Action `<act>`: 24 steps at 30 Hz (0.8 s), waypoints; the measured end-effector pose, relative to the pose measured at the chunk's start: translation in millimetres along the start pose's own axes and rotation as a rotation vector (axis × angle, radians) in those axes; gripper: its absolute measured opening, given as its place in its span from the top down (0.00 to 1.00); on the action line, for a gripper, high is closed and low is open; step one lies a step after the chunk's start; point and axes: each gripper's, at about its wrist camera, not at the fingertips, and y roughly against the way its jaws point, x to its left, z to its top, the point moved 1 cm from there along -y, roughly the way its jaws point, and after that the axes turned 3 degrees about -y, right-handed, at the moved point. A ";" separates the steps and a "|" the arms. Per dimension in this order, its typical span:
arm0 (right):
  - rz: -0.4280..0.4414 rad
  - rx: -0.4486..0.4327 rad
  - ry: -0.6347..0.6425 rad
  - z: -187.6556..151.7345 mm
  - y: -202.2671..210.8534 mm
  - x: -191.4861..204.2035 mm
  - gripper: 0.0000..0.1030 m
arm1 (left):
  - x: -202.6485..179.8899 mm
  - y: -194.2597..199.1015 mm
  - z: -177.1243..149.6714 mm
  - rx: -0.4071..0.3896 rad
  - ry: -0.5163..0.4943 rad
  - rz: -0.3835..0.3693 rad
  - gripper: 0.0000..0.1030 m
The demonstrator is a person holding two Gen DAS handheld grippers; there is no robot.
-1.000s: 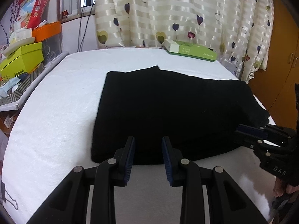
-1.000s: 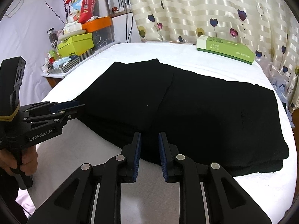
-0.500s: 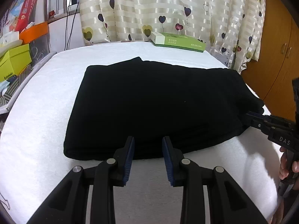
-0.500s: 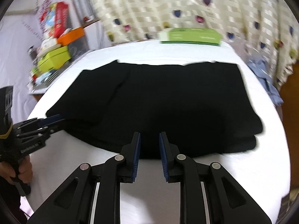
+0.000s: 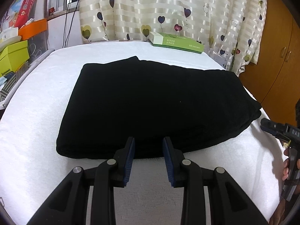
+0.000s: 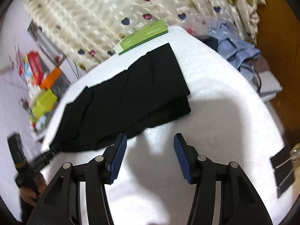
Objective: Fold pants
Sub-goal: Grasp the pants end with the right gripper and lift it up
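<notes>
Now both the left gripper [image 5: 148, 155] and right gripper [image 6: 150, 155] gape empty beside the pants [image 5: 153, 105]; snagging an edge could undo the fold.

Even indoor light fills both views; the left wrist view is sharp; the right wrist view is tilted and motion-blurred, worst on the curtain [image 6: 97, 16]; soft shadows fall across the white bed cover [image 6: 221, 112]; fisheye bending and dark vignetting ring the edges.

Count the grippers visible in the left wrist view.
2. The left gripper fills the bottom centre, open at the near edge of the black pants. The right gripper pokes in at the right edge, just off the pants.
</notes>
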 end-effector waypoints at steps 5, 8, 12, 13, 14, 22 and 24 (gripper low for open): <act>0.070 -0.016 -0.138 13.8 -7.7 -11.2 0.47 | 0.3 -1.4 -1.0 -0.001 0.007 -0.007 0.68; 0.102 -0.029 -0.248 18.1 -9.1 -20.4 0.46 | 0.9 -1.4 -1.4 -0.001 0.013 -0.013 0.68; 0.099 -0.069 -0.331 20.9 -7.5 -24.2 0.46 | 2.1 -0.8 -1.5 -0.001 0.018 -0.017 0.68; 0.096 -0.079 -0.347 20.4 -7.0 -25.8 0.46 | 2.2 -0.8 -1.5 -0.001 0.018 -0.017 0.68; 0.091 -0.098 -0.385 19.1 -6.1 -27.8 0.46 | 2.2 -0.7 -1.6 -0.001 0.019 -0.018 0.68; 0.004 -0.146 -0.350 33.1 -18.8 -17.1 0.45 | 3.5 -0.3 -2.2 -0.002 0.021 -0.022 0.68; -0.007 -0.143 -0.360 35.9 -20.2 -16.0 0.45 | 4.2 -0.3 -2.3 -0.002 0.025 -0.025 0.68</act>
